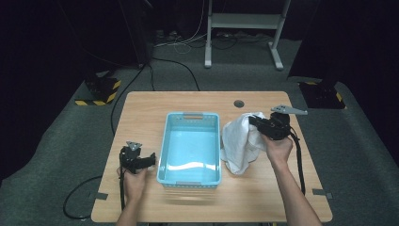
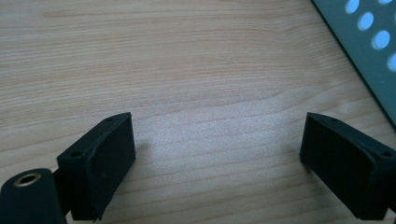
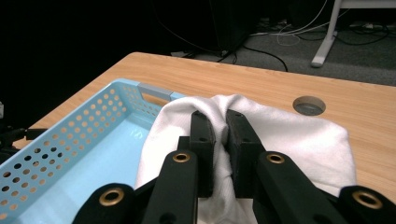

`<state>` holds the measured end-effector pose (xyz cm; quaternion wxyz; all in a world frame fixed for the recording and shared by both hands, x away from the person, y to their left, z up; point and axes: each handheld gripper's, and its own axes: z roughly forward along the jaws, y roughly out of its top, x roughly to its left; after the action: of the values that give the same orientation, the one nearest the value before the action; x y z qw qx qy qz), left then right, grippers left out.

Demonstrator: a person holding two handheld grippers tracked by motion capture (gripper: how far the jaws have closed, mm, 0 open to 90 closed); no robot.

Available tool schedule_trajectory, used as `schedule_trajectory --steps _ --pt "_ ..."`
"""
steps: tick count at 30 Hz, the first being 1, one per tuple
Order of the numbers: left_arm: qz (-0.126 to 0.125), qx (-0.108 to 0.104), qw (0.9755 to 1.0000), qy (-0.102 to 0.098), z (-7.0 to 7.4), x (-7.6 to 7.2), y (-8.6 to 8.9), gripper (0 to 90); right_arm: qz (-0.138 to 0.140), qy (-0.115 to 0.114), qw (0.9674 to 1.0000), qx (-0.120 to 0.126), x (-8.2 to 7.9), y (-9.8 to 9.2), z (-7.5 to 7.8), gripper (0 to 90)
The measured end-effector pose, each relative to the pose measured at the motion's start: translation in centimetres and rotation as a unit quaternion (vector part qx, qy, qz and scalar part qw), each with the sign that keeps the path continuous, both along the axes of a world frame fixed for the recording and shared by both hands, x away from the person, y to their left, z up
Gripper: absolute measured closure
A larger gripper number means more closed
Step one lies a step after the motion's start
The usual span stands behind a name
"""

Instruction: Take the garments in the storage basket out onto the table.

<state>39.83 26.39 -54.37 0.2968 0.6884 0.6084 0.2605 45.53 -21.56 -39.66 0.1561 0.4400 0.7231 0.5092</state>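
The white cloth (image 1: 241,141) lay bunched on the table (image 1: 141,108) just right of the light blue basket (image 1: 190,147), its lower part draped on the wood. In the right gripper view a fold of it (image 3: 261,126) stood pinched between the two black jaws; the cloth's lower edge was cut off behind the gripper body. The right gripper (image 1: 256,123) was clenched on that fold, the hand (image 1: 278,149) behind it. How much of the cloth touched the basket's rim could not be made out.

The left gripper (image 1: 149,159) rested at the basket's left side, jaws spread wide over bare wood with nothing between them (image 2: 217,154). A corner of the perforated basket wall (image 2: 369,42) showed, blurred.
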Motion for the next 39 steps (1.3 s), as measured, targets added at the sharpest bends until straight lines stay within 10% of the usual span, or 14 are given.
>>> schedule_trajectory --steps 22,39 --pt "0.0 0.0 1.0 0.0 0.0 0.0 0.0 10.5 -0.004 0.029 0.9994 -0.016 0.1 0.7 -3.3 80.6" --pt "0.0 0.0 1.0 0.0 0.0 0.0 0.0 10.5 -0.029 0.065 0.9973 -0.02 0.9 0.4 -5.5 61.5"
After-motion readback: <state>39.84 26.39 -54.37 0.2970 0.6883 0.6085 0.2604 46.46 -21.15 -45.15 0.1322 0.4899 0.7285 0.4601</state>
